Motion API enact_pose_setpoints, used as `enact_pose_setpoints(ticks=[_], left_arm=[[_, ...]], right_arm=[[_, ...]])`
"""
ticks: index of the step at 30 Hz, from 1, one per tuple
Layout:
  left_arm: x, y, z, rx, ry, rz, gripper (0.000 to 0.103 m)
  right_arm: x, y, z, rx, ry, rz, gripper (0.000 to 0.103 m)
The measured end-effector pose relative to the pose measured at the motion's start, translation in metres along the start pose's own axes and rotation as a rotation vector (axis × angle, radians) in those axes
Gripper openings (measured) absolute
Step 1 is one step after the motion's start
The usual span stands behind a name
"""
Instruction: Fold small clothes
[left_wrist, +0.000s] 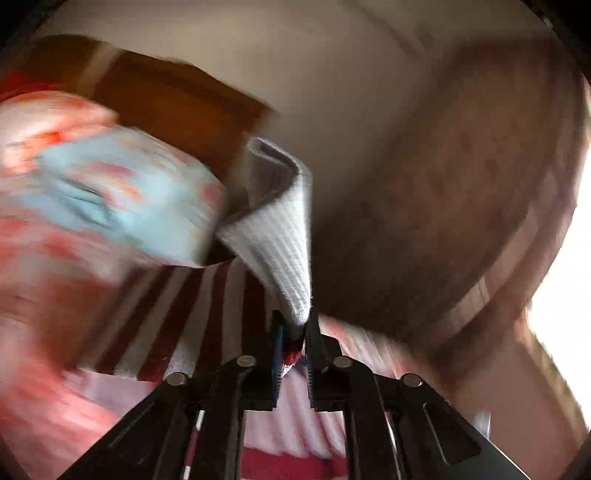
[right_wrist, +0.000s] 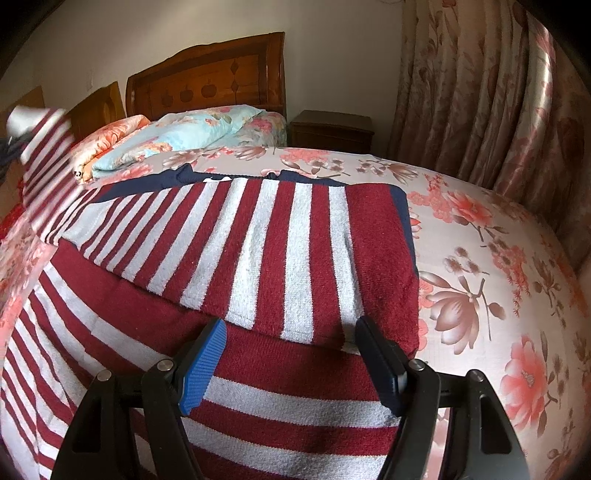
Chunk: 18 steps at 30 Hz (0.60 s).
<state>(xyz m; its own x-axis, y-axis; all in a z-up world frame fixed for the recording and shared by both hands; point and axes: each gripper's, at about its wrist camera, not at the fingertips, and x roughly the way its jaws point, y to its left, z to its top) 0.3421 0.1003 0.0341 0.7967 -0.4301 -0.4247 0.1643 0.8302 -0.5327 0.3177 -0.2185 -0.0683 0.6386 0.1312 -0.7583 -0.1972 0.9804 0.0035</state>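
Note:
A red-and-white striped sweater (right_wrist: 280, 236) with navy edges lies spread on the floral bedsheet (right_wrist: 480, 258), partly folded over itself. My right gripper (right_wrist: 291, 324) hovers open just above its near fold, nothing between the blue pad (right_wrist: 207, 354) and the other finger. One striped sleeve (right_wrist: 44, 166) is lifted at the far left, its white cuff (right_wrist: 22, 114) on top. In the blurred left wrist view my left gripper (left_wrist: 295, 328) is shut on that white ribbed cuff (left_wrist: 277, 236), and the striped sleeve (left_wrist: 192, 317) hangs beneath it.
A wooden headboard (right_wrist: 210, 77) stands at the back. A folded light-blue floral quilt (right_wrist: 184, 133) and an orange one (right_wrist: 110, 136) lie near it. A dark nightstand (right_wrist: 332, 129) and floral curtains (right_wrist: 498, 92) close the right side.

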Motion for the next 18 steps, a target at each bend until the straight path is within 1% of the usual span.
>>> enact_pose_setpoints(ticks=[1,2,3,4,5,6,8,10,13,14,16,17,18], left_arm=[[0.025,-0.022,-0.016,0.06,0.079,-0.006,0.047],[0.045,-0.038,-0.032,0.104,0.137,0.008,0.103],[0.056,-0.044,-0.044,0.126,0.17,0.027,0.103],[0.062,-0.047,-0.055,0.132,0.183,0.044,0.103],[0.059,-0.043,-0.062,0.12,0.173,0.065,0.103],[0.053,-0.038,-0.065,0.105,0.155,0.082,0.103],[0.026,-0.015,-0.068,0.03,0.07,0.148,0.103],[-0.002,0.009,-0.075,-0.023,0.001,0.244,0.103],[-0.018,0.045,-0.077,-0.063,-0.029,0.406,0.103],[-0.023,0.058,-0.078,-0.094,-0.032,0.449,0.103],[-0.029,0.078,-0.082,-0.168,-0.033,0.471,0.103],[-0.025,0.086,-0.086,-0.202,-0.023,0.466,0.103],[-0.023,0.086,-0.086,-0.211,-0.014,0.468,0.103]], right_arm=[[0.0,-0.001,0.0,0.002,-0.001,0.003,0.073],[0.0,0.0,0.0,0.004,-0.001,0.004,0.073],[0.0,-0.001,0.0,0.007,-0.002,0.008,0.073],[-0.001,-0.001,0.0,0.009,-0.003,0.01,0.073],[-0.001,-0.002,0.0,0.013,-0.004,0.013,0.073],[-0.001,-0.002,-0.001,0.016,-0.006,0.016,0.073],[-0.002,-0.004,-0.001,0.026,-0.01,0.027,0.073],[-0.002,-0.006,-0.001,0.037,-0.014,0.04,0.073],[-0.003,-0.009,-0.001,0.055,-0.021,0.059,0.072],[-0.004,-0.01,-0.001,0.061,-0.024,0.065,0.071],[-0.005,-0.013,-0.002,0.076,-0.031,0.076,0.068],[-0.006,-0.015,-0.002,0.087,-0.035,0.08,0.065],[-0.007,-0.017,-0.003,0.096,-0.038,0.08,0.063]])
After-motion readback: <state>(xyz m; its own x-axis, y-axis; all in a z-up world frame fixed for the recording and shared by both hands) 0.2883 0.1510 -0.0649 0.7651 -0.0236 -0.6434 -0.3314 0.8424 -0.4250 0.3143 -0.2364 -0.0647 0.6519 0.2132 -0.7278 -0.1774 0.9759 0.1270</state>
